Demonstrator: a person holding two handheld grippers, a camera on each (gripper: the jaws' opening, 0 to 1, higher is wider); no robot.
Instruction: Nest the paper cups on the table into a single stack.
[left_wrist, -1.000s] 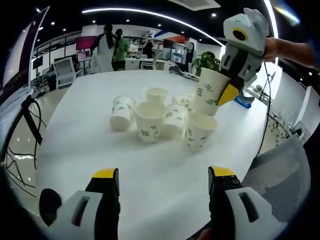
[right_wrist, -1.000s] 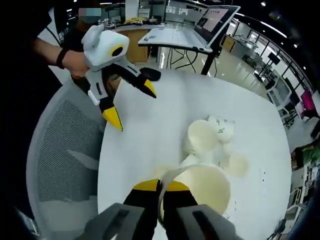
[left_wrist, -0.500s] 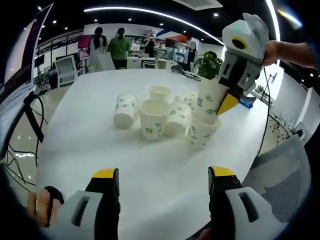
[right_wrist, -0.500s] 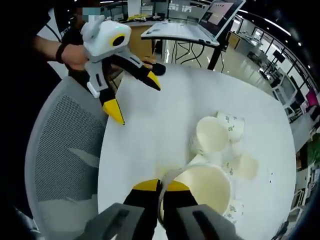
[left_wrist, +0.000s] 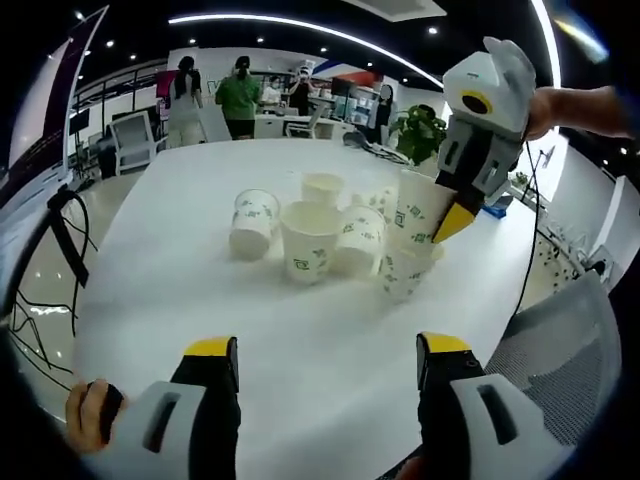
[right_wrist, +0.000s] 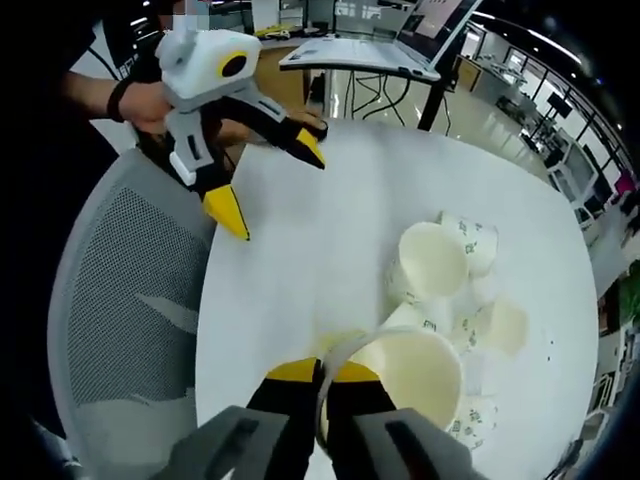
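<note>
L gripper is hovering w/ jaws wide apart, gripping nothing, over white table. Loose paper cups are clustering mid-table. R gripper is pinching held cup by rim, pressing it into another cup.

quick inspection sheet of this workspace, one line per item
surface: round white table, bare in front.
job's things: paper cups clustered mid-table; held cup sits in the top of another cup.
clutter: nothing seen.
grippers: right claw shut on held cup's rim; left claw open, holding nothing.
cables: black cable beside the table.
surroundings: mesh chair, laptop on a stand, plant, people standing far back.
</note>
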